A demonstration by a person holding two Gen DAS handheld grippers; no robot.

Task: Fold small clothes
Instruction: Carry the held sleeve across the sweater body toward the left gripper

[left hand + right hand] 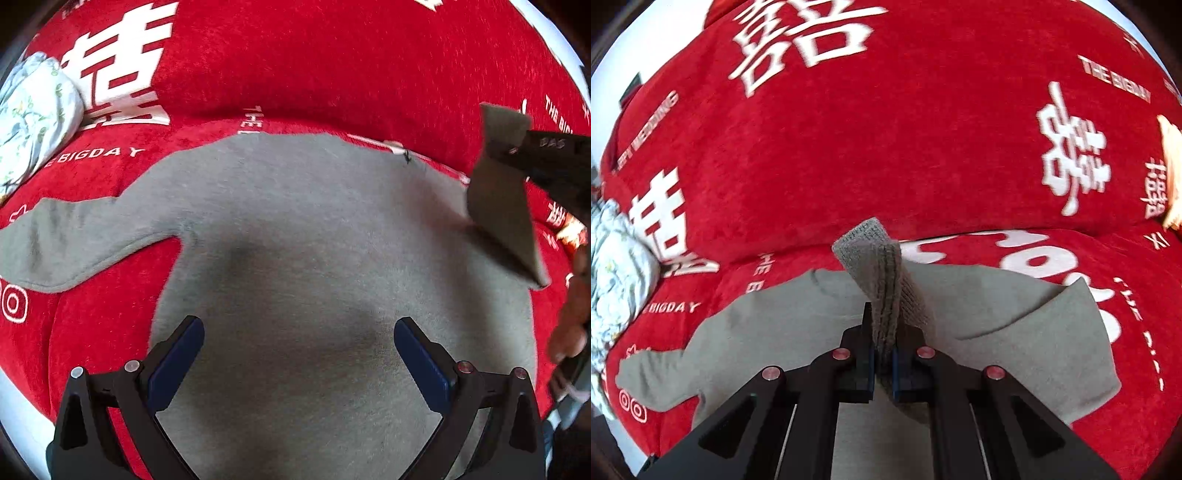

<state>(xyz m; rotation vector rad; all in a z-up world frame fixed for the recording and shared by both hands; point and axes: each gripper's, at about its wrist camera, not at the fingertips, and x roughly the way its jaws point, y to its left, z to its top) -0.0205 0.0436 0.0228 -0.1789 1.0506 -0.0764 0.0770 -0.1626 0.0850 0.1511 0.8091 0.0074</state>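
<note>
**Right sleeve lifted for the fold, left tongs waiting open**

One grey sweater [295, 229] lies flat on the red blanket [332, 74], body spread across the middle, its left sleeve [66, 240] stretched out to the left and resting on the cloth. The right gripper [882, 360] has its jaws pressed tight together on the ribbed cuff [882, 273] of the other sleeve, which stands up off the garment. Judging by the task, the cuff is held high so the sleeve can be carried across and laid over the body as a fold.

The left gripper [299, 350] hovers above the near part of the sweater's body with its jaws spread wide and nothing between them. It seems placed there to pin or smooth the body while the sleeve comes over.

Count: one sweater, two sleeves, one flat and one lifted; two grippers. One pale floral bundle [33, 118] sits at the far left on the blanket, apart from the sweater; whether it is more laundry I cannot tell.
</note>
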